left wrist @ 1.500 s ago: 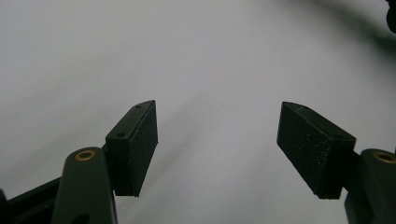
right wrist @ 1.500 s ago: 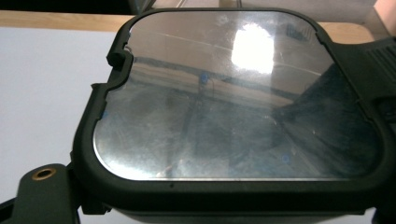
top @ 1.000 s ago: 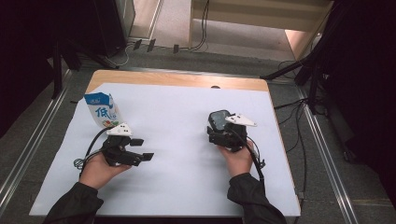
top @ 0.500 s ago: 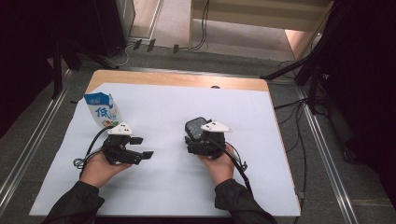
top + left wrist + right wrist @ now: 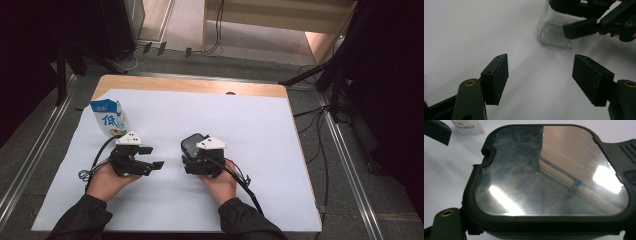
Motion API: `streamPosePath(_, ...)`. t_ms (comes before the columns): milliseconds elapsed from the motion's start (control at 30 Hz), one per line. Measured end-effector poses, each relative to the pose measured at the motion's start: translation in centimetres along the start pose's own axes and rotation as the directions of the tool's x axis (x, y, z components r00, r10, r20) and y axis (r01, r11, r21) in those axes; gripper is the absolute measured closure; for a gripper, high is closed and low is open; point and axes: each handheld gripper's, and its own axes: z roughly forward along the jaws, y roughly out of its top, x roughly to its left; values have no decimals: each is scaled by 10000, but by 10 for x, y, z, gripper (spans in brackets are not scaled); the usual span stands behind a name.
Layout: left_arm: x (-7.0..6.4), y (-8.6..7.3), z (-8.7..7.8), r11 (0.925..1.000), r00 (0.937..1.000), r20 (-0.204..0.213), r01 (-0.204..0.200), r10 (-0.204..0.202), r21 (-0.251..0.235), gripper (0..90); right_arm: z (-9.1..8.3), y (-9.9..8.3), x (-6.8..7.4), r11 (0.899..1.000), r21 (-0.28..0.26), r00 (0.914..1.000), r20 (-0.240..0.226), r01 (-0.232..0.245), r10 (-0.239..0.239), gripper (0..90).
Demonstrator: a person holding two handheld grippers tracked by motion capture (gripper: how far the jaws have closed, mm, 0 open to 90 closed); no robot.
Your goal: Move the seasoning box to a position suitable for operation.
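Note:
A clear glass container (image 5: 554, 32) with a dark, glossy-topped lid (image 5: 549, 170) stands on the white sheet. My right gripper (image 5: 193, 151) is shut on it, with one black jaw lying across its glass side in the left gripper view. In the high view the container (image 5: 191, 143) sits at the sheet's middle front. My left gripper (image 5: 153, 156) rests just to its left, pointing toward it. Its jaws (image 5: 546, 80) stand wide open with nothing but bare sheet between them. One of its jaw tips (image 5: 436, 130) shows at the top left of the right gripper view.
A blue and white milk carton (image 5: 110, 118) stands upright at the left, behind the left hand. The white sheet (image 5: 260, 125) covers a wooden table with a strip of bare wood (image 5: 190, 85) at the back. Cables trail off the right edge.
My right gripper has carried the lidded container leftward across the sheet, close to the left gripper. The left gripper and the carton have stayed put.

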Motion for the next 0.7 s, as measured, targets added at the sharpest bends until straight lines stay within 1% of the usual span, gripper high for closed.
streamPosePath(100, -1, 0, 1, 10000, 10000, -32, -33, 33, 40, 306, 0, -4, 3, 9993, -181, 9994, 146, 319, -316, 161)
streamPosePath(267, -3, 1, 2, 10000, 10000, -59, 15, -14, 17, 311, 0, -6, 6, 9989, -195, 9989, 224, 426, -421, 158)
streamPosePath(300, -2, 1, 2, 10000, 10000, -36, 1, -1, 19, 311, -1, -5, 5, 9995, -179, 9996, 152, 241, -238, 150)
streamPosePath(333, -2, 1, 2, 10000, 10000, -20, 50, -50, -24, 311, -1, -5, 4, 9996, -218, 9999, 38, 158, -157, 146)
streamPosePath(400, -2, 1, 2, 10000, 10000, -30, 51, -51, -80, 311, -2, -3, 0, 9997, -191, 9993, -343, -124, 117, 122)
streamPosePath(433, -2, 2, 2, 10000, 10000, -45, 46, -46, -73, 312, -3, -3, -1, 9997, -224, 9992, -388, -132, 123, 122)
streamPosePath(467, -2, 2, 3, 10000, 10000, -52, 53, -53, -80, 312, -5, -2, -1, 9995, -305, 9993, -376, -24, 13, 122)
streamPosePath(500, -2, 2, 3, 9999, 10000, -64, 68, -69, -95, 313, -7, -1, 0, 9996, -272, 9992, -388, 60, -70, 119)
streamPosePath(600, -3, 2, 2, 9999, 9999, -58, 100, -100, -76, 316, -12, -1, 0, 9997, -225, 9989, -458, 44, -55, 113)
streamPosePath(700, -3, 3, 2, 9999, 9999, -56, 148, -149, -63, 324, -26, -2, -5, 9997, -226, 9965, -836, -84, 64, 120)
